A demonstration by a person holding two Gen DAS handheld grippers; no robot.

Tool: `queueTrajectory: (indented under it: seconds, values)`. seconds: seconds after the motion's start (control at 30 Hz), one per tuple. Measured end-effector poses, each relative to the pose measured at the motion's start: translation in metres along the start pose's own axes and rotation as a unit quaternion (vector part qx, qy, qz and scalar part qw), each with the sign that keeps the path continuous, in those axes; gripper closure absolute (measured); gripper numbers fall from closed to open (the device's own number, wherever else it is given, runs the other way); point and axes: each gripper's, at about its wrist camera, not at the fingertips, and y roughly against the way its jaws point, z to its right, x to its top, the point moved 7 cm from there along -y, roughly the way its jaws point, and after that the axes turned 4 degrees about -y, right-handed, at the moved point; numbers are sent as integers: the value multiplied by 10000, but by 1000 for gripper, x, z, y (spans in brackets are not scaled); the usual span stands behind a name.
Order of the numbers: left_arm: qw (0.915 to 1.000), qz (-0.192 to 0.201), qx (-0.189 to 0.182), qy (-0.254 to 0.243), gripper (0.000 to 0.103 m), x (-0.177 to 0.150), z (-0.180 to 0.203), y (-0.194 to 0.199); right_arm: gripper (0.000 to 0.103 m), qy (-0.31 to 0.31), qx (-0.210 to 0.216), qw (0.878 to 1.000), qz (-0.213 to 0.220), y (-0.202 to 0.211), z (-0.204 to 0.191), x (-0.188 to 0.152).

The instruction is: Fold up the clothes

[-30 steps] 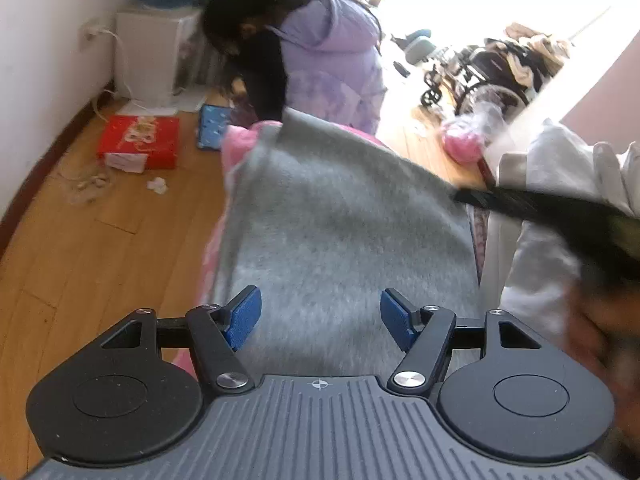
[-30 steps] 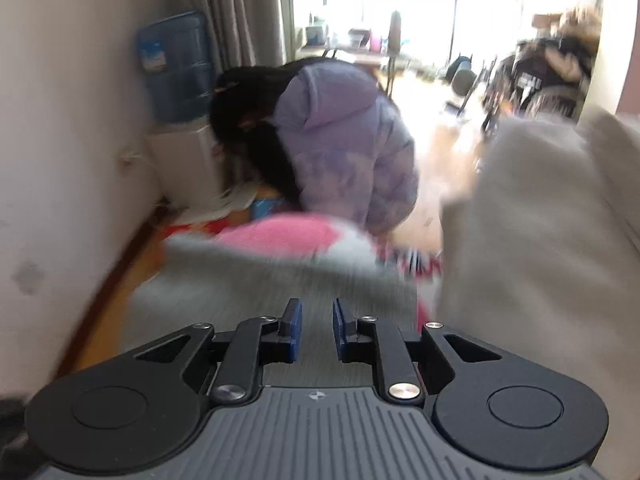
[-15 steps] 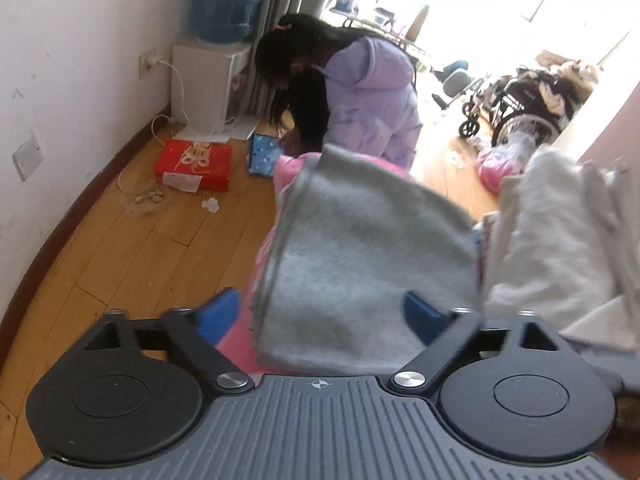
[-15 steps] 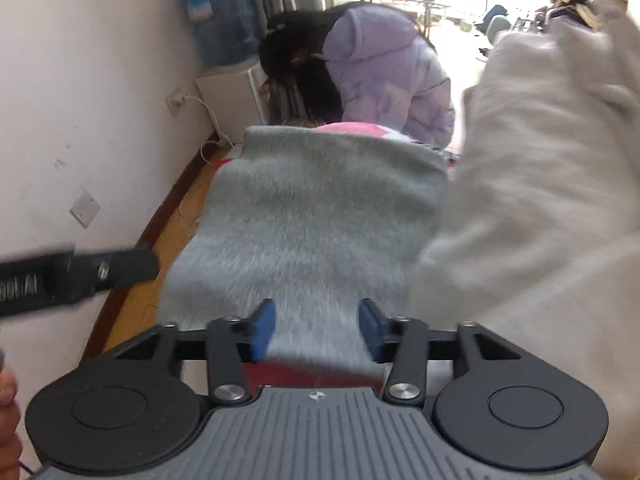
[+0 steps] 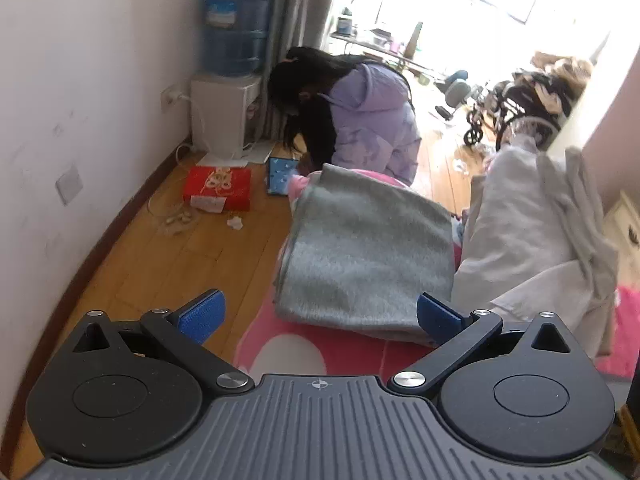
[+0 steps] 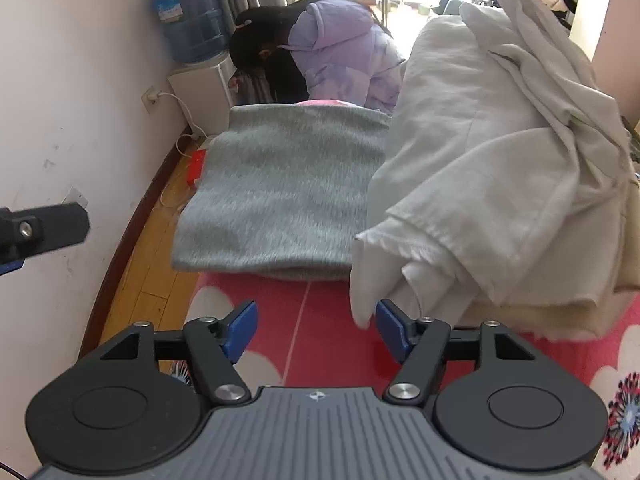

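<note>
A grey garment (image 5: 368, 256) lies folded flat on the pink flowered blanket (image 5: 340, 344), its near edge just beyond my left gripper (image 5: 320, 312). That gripper's jaws are wide apart and still opening, and they grip nothing. In the right wrist view the same grey garment (image 6: 280, 188) lies further ahead. My right gripper (image 6: 317, 320) hovers over the bare blanket (image 6: 304, 300), its jaws opening with nothing between them. A heap of white clothes (image 6: 500, 140) lies to the right, and a cuff hangs close to the right fingertip (image 6: 390, 320).
The white heap (image 5: 528, 232) borders the grey garment on the right. A person in a purple jacket (image 5: 360, 120) bends over past the far end. A water dispenser (image 5: 228, 80), a red box (image 5: 218, 188) and a wheelchair (image 5: 512, 112) stand on the wooden floor. A wall runs along the left.
Both grippers have opened and drawn back and upward from the grey garment. It now lies further ahead, with bare blanket in front of the fingers.
</note>
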Motion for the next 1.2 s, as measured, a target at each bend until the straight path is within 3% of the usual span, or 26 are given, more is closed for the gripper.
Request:
queueTrajectory:
  seconds: [0.13,0.3,0.6,0.87,1.07,1.2]
  values:
    - [9992,-185,-55,363,0,-3,-11,7,24,28,-80,9998,189,16,-8,-6]
    - [9991,-202,111,364,0,-12,-15,11,19,-46,-73,9998,163,26,-13,-11]
    - [9991,-186,277,-270,0,-34,-5,22,15,-73,-405,9992,-11,24,-18,-20]
    - [9918,-271,961,-793,0,-41,-1,12,14,80,-723,9971,-213,16,-17,-31]
    - [9927,-588,887,-566,0,-42,-3,2,14,87,-822,9964,-184,12,-14,-30]
    - [9908,-666,1023,-592,0,-42,-6,-4,14,42,-834,9964,-169,8,-11,-27]
